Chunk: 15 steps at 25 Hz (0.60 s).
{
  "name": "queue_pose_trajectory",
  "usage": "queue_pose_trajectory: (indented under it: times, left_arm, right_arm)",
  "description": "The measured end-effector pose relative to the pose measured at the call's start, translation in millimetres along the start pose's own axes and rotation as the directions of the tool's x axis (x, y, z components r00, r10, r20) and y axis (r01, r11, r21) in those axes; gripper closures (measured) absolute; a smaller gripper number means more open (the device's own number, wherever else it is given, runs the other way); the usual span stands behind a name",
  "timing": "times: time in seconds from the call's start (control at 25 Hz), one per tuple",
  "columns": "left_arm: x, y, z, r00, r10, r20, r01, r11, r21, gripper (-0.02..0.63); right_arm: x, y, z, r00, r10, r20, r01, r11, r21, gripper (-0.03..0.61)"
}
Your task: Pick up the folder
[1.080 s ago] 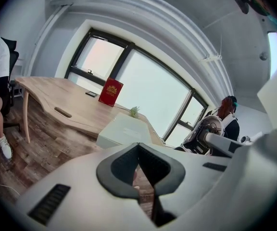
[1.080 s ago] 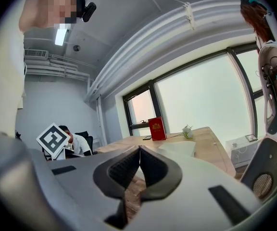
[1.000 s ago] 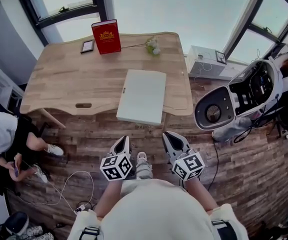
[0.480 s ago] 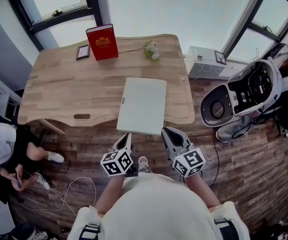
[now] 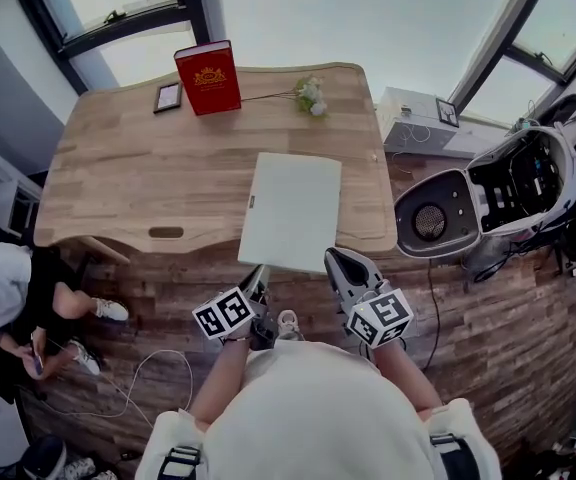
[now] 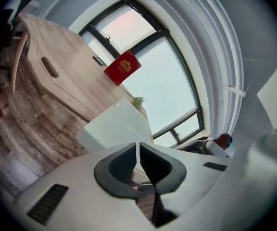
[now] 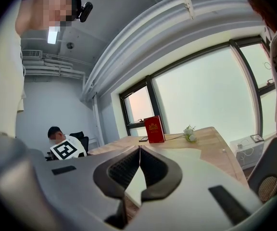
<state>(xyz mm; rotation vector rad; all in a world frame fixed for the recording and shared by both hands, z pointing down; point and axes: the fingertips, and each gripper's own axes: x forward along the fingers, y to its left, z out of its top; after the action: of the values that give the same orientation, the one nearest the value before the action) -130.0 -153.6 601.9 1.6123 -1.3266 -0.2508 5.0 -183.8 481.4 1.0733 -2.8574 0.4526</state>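
Left gripper (image 5: 260, 276) rolled, nearer folder (image 5: 290, 211), red book (image 5: 208, 76) gold print unreadable

Both arms reached forward, side by side. The left gripper (image 5: 259, 276) sat tilted, jaws pressed together with nothing between them. The right gripper (image 5: 334, 260) pointed ahead, jaws likewise together, empty.

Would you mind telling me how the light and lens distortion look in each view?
Head view: the window is blown out to white, while the table is evenly lit, its edges bowed. Left gripper view: heavy fisheye, black corners, window frame curved. Right gripper view: glass equally washed out, dark rim around the picture.
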Motion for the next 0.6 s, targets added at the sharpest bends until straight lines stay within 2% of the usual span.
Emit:
queue_pose_trajectory:
  times: [0.12, 0.16, 0.24, 0.4, 0.6]
  left_arm:
    - [1, 11, -1, 0.999, -0.032, 0.011, 0.032, 0.996, -0.088, 0.59]
    - [2, 15, -1, 0.999, -0.042, 0.018, 0.044, 0.994, -0.102, 0.556]
    - [6, 20, -2, 0.997, -0.079, 0.023, 0.081, 0.988, -0.129, 0.433]
    - [16, 21, -12, 0.98, -0.197, -0.003, 0.191, 0.954, -0.23, 0.316]
    - [29, 38, -27, 0.976, -0.218, -0.018, 0.198, 0.915, -0.352, 0.239]
  right_arm:
    - [5, -1, 1, 1.0, -0.001, -0.004, 0.001, 1.0, -0.002, 0.56]
    - [6, -2, 1, 1.0, -0.002, -0.005, 0.002, 1.0, -0.003, 0.56]
    - [10, -5, -1, 1.0, -0.004, -0.008, 0.004, 1.0, -0.004, 0.56]
    - [13, -5, -6, 1.0, -0.007, -0.019, 0.007, 1.0, 0.0, 0.56]
    - [16, -3, -11, 0.999, -0.011, -0.034, 0.011, 1.0, -0.001, 0.56]
